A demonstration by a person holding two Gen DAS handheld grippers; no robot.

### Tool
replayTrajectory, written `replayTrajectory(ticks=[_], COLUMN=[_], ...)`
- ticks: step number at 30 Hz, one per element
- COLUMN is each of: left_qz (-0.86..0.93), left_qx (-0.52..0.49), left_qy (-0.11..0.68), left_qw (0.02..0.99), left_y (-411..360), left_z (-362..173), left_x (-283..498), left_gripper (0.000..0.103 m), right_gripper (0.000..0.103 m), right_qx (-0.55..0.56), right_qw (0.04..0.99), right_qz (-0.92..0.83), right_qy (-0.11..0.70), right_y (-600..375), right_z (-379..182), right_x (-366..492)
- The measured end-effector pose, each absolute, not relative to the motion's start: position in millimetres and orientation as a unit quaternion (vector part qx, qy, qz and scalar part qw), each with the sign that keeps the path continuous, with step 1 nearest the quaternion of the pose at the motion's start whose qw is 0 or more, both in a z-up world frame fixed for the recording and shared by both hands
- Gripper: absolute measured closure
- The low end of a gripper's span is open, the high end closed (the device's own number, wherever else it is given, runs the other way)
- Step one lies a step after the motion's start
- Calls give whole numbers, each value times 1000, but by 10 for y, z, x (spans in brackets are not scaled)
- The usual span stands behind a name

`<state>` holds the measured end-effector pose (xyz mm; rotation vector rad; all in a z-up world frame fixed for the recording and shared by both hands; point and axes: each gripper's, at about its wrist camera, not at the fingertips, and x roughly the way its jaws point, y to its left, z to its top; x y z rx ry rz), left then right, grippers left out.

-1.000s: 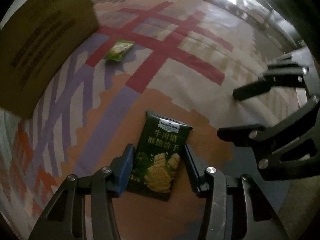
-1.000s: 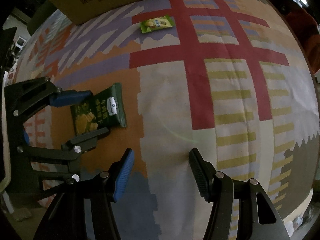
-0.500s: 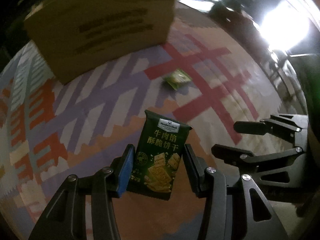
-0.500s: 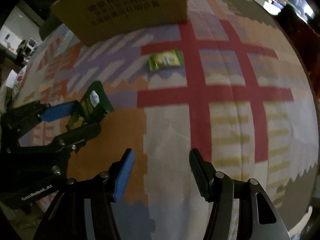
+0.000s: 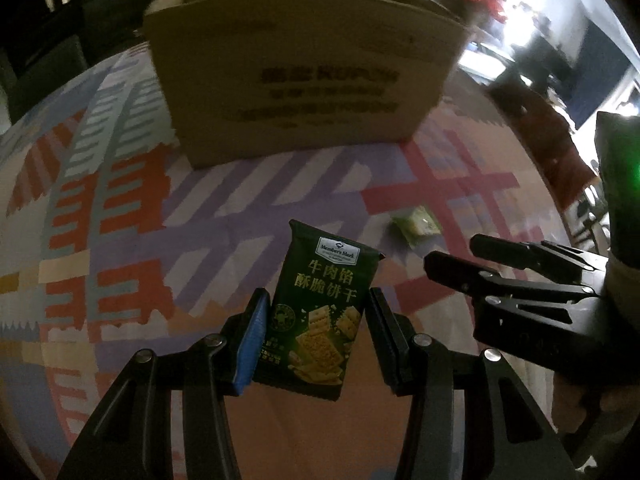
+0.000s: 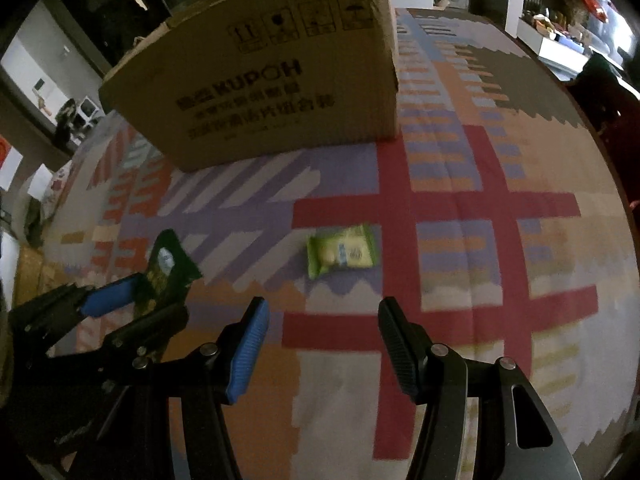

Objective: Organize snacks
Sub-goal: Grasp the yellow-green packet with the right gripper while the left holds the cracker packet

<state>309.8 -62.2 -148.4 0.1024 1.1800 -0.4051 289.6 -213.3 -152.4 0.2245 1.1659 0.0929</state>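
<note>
A: Our left gripper [image 5: 316, 344] has the dark green foil packet of crackers [image 5: 320, 316] pinched by its lower sides between the jaws, about half closed, with the packet's top standing up free at the centre of the left view. We'd say the hold looks shallow; a quick swing toward the brown cardboard box [image 5: 304, 80] could let it slide out or twist.

B: And our right gripper [image 6: 320, 344] is half open with nothing between the jaws, over the patterned cloth [image 6: 460, 208] at the bottom of its view.

A: The small light green snack pouch [image 6: 342, 254] lies flat on the cloth at the centre of that view, apart from the box. It looks thin, so we think the pads could skid over it or catch the cloth instead.

B: The box fills the top of both views, and its near wall stands tall. We judge the packet must clear that rim or it will hit the wall. The two grippers are close as well; they might collide.
</note>
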Motion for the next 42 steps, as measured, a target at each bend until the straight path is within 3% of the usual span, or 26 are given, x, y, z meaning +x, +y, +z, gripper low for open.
replayTrajectory(ticks=[13, 28, 30, 32, 35, 42], left_qz=[-147, -136, -136, -136, -138, -148], left_qx=[29, 42, 40, 39, 42, 41], left_qy=[553, 558, 560, 560, 558, 552], left_qw=[819, 817, 816, 816, 817, 820], left_y=[-586, -595, -594, -598, -609, -623], left_z=[-1523, -1636, -1651, -1655, -1656, -1611], left_x=[3208, 3322, 3341, 3346, 3330, 3314], left_gripper=[55, 55, 55, 55, 55, 55], right_gripper=[45, 45, 47, 59, 69, 72], right_qx=[25, 18, 19, 10, 7, 45], right_qw=[818, 811, 814, 818, 822, 824], right_qz=[60, 47, 40, 30, 26, 33], right_qy=[571, 583, 579, 574, 569, 563], right_y=[-2022, -1987, -2000, -1983, -2016, -2083], right_z=[-1659, -1832, -1829, -1829, -1830, -1750], right_x=[3315, 3356, 3348, 3339, 3305, 3185])
